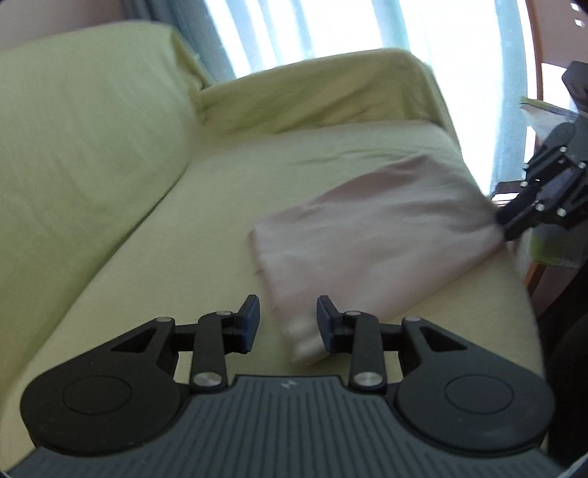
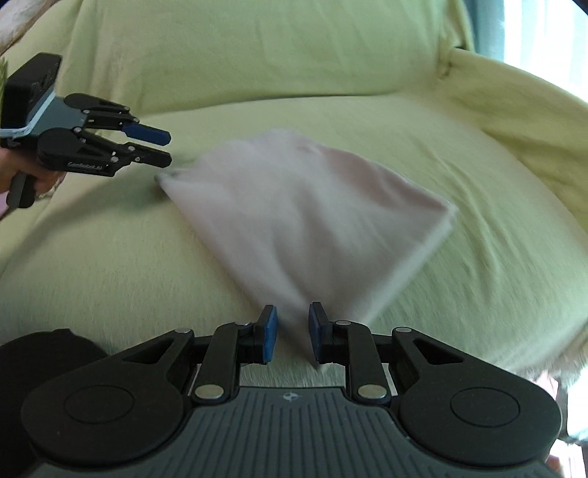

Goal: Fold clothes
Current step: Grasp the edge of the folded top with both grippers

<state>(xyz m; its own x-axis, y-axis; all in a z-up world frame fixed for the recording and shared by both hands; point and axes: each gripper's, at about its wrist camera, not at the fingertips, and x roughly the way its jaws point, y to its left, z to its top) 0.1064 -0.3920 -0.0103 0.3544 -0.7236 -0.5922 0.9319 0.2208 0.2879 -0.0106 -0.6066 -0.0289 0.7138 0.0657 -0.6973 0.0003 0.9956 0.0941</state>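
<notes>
Pale pink cloth (image 2: 305, 217), folded into a rough rectangle, lies on seat of a sofa (image 1: 154, 228) w/ a yellow-green cover, toward the armrest end. Both views blurred, so fine edges of the fabric are hard to read.

Left gripper (image 1: 288, 321): fingers part-open, a narrow gap. In its own view one corner of the cloth sits between them, close to the right pad; can't see either pad pressing on it. In the right wrist view the same gripper (image 2: 165, 147) is at the left, fingers apart, tips just above and beside the cloth's far-left corner; can't tell if touching. A hand (image 2: 22, 180) grips its handle.

Right gripper (image 2: 292, 332): fingers also narrow but not closed. A pointed corner of the cloth runs down into the gap, nearer the right pad; contact unclear, prob not clamped. From the left wrist view this gripper (image 1: 503, 224) is at the right edge of the picture, tips at the cloth's right corner by the front edge of the seat.

Grippers sit at opposite corners of the cloth, well apart. Bright curtained window (image 1: 330, 33) behind the sofa's armrest
</notes>
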